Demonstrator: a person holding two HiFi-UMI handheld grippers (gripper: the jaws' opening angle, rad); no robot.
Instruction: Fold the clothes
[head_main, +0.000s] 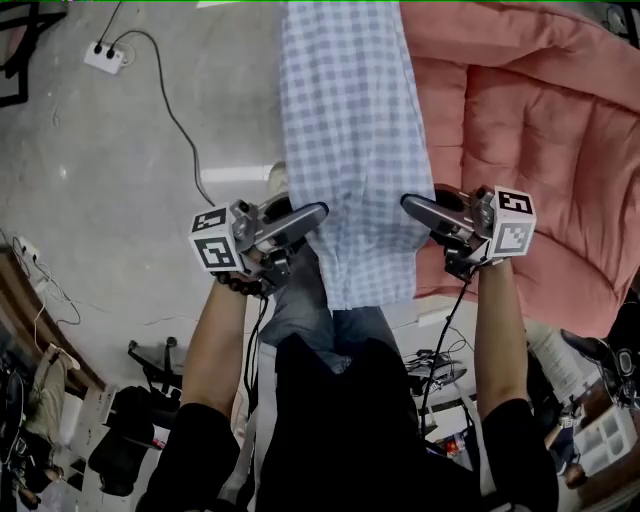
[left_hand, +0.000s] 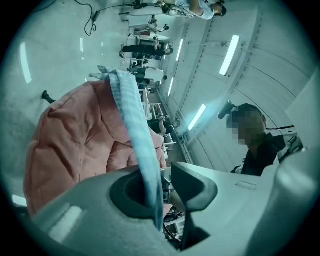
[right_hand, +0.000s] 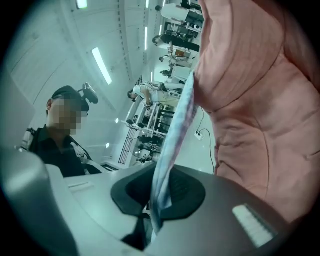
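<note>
Right now we've got the blue-and-white checked fabric garment (head_main: 350, 130) held up btw both tools. Its far end runs off the top of the head view and its near hem droops just past the jaws. The left gripper (head_main: 322, 210) meets its left side edge and the right gripper (head_main: 408, 203) its right side edge. They sit roughly level w/ each other and well apart, w/ a bare forearm behind each.

In the right gripper view the jaws are squeezed tight on the garment (right_hand: 175, 135). The dark pads lie flat on both faces, and the fabric leaves as a thin band towards the far end. The left gripper view reads differently: the jaws stand a little apart. The garment (left_hand: 135, 125) passes btw them and lies along one dark pad. A sliver of bkgd shows btw the fabric and the other pad, so we see no pinch there.

A big pink quilted pad (head_main: 530, 110) fills the right of the head view. The garment's right edge covers the pad's left edge; we can't tell if they touch. The grey concrete floor (head_main: 100, 170) is on the left, w/ a white power strip (head_main: 105, 55) and a black cable (head_main: 175, 110) trailing from it.

Print-wise, the left marker cube (head_main: 215, 240) and right marker cube (head_main: 512, 222) carry b/w square code patterns. Labels on the clutter at lower right are too small to read.

Both gripper views also catch a person in a black top (left_hand: 260, 150), ceiling strip lights (left_hand: 229, 55) and racks (right_hand: 150, 125) far off.
</note>
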